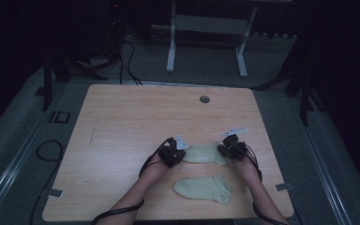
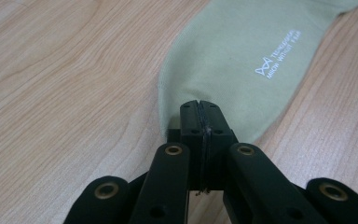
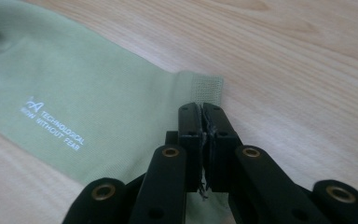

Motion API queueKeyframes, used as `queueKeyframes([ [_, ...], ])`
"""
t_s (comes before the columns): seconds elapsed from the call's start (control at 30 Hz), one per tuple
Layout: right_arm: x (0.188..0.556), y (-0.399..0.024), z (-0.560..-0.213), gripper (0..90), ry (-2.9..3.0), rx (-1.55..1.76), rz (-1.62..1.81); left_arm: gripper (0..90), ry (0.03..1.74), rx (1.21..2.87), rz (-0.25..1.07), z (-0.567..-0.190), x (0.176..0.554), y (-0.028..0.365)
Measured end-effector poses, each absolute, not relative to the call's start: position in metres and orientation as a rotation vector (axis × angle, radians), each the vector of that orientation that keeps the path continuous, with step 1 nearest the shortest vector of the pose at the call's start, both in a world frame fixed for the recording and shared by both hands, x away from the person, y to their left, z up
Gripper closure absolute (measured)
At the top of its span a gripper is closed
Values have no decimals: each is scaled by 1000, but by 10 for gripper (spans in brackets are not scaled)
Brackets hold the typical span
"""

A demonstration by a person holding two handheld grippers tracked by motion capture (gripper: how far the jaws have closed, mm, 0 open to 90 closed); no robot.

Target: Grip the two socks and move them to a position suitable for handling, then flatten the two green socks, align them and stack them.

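Lying flat on the wooden table, the pale green sock I am working on is stretching between my two grippers, toward the near right part of the tabletop. I am seeing white printed lettering on its fabric in both gripper views. My left gripper is sitting at the sock's left end; in the left gripper view its jaws are pressing together with the edge of the fabric pinched between the pads. My right gripper is sitting at the opposite end, and in the right gripper view its jaws are likewise meeting tight on the sock, just beside the ribbed cuff band. Both grippers are pointing down at the tabletop, and the sock is resting on the wood between them rather than hanging.

A second sock of the same colour is lying closer to me, between my forearms, apart from the first and touched by neither gripper. Farther off, a small round grommet is sitting near the far edge of the table, and a white frame is standing on the floor beyond.
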State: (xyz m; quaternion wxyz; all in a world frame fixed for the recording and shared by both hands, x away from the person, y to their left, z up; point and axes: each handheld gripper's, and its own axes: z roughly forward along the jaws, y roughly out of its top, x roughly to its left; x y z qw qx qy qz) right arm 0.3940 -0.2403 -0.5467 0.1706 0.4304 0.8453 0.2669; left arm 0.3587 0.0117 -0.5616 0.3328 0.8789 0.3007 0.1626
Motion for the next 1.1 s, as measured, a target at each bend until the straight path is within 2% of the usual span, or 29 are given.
queueKeyframes([
  [0.23, 404, -243, -546, 849, 2391, 1244, 746, 878, 807, 2287, 396, -561, 364, 10],
  [0.33, 403, -242, -544, 801, 2399, 1238, 745, 795, 804, 2292, 419, -559, 366, 9],
  [0.37, 401, -242, -540, 698, 2397, 1241, 764, 667, 830, 2281, 402, -557, 369, 9],
  [0.4, 401, -242, -540, 698, 2397, 1241, 764, 667, 844, 2269, 384, -555, 369, 10],
  [0.47, 399, -242, -536, 548, 2384, 1242, 782, 600, 844, 2265, 370, -551, 368, 9],
  [0.53, 395, -242, -533, 483, 2397, 1235, 787, 562, 831, 2271, 378, -548, 365, 9],
  [0.57, 391, -243, -531, 454, 2422, 1225, 812, 523, 835, 2271, 375, -546, 364, 10],
  [0.67, 387, -244, -529, 426, 2440, 1220, 831, 516, 824, 2280, 363, -541, 357, 11],
  [0.83, 372, -250, -524, 315, 2508, 1209, 862, 415, 817, 2274, 360, -529, 341, 14],
  [0.93, 364, -255, -518, 303, 2508, 1212, 878, 386, 815, 2263, 330, -521, 330, 18],
  [1.0, 360, -257, -516, 324, 2503, 1195, 880, 386, 811, 2259, 328, -519, 325, 19],
  [1.03, 355, -258, -514, 399, 2503, 1186, 882, 386, 811, 2258, 316, -517, 317, 22],
  [1.07, 349, -259, -513, 368, 2536, 1175, 843, 386, 814, 2257, 300, -516, 313, 24],
  [1.1, 345, -259, -512, 379, 2546, 1163, 843, 386, 817, 2256, 291, -517, 310, 25],
])
